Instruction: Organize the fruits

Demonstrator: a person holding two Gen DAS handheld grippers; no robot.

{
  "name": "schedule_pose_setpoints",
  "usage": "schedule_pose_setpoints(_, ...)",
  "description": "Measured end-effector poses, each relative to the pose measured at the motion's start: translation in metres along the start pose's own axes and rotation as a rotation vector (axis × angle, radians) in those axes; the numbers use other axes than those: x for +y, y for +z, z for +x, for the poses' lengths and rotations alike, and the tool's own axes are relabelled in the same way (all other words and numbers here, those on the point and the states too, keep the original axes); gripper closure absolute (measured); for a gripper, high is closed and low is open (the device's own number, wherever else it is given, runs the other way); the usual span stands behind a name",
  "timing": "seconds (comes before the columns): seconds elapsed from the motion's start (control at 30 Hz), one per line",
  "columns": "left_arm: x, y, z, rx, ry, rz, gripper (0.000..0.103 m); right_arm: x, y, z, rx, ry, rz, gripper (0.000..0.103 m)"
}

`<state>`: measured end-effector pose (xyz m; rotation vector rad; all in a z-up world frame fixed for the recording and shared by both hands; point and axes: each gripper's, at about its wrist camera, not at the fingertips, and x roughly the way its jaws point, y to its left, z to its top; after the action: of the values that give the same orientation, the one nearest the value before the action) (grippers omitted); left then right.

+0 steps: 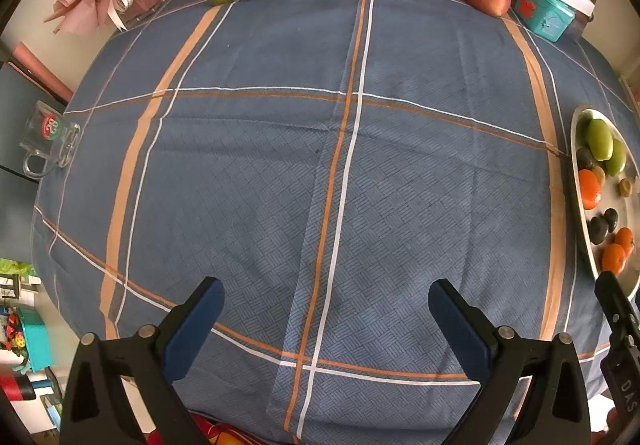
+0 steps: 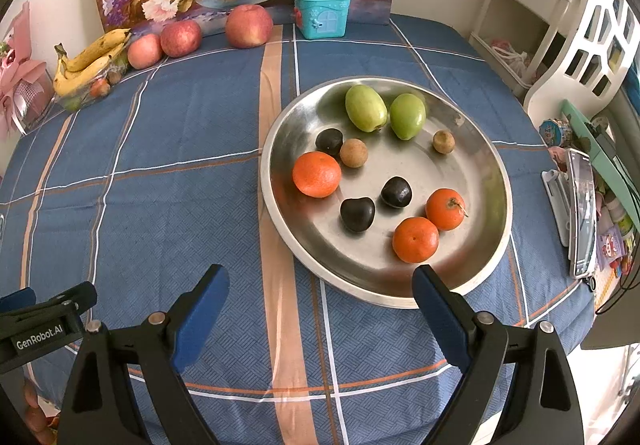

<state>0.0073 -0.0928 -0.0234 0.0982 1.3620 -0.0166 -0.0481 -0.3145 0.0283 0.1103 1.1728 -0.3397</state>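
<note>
Both tools, left [image 1: 326,319] and right [image 2: 320,305], are held open and empty; mandarin [image 2: 415,239] near the tray's [image 2: 280,117] front rim is judged light, soft-skinned, best pinched across its middle.

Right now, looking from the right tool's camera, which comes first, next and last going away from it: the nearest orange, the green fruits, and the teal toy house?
From the right tool:
1. The orange at the near edge of the metal plate.
2. The two green fruits, at the plate's far side; too close together to rank.
3. The teal toy house, at the table's back edge.
</note>
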Motion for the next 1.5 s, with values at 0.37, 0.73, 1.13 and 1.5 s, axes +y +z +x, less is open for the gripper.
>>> schedule_pose_setpoints(0.37,0.0022,-0.0006,0.0016,0.004,-0.003,-0.004,0.000,-0.0007,-0.0004,0.0012,0.004,0.000,-0.002,0.010)
schedule_pose_setpoints(0.73,0.0037,0.0002,0.0045,0.016,-0.003,-0.010,0.000,-0.0013,-0.0012,0.0022,0.008,0.000,-0.001,0.010)
schedule_pose_setpoints(1.13,0.0035,-0.0006,0.0055,0.020,-0.006,-0.016,0.000,-0.0028,-0.0016,0.0028,0.013,0.002,0.001,0.010)
schedule_pose_setpoints(1.5,0.0060,0.0002,0.0068,0.021,-0.003,-0.017,0.000,-0.0046,-0.0014,0.0030,0.015,-0.002,0.008,0.010)
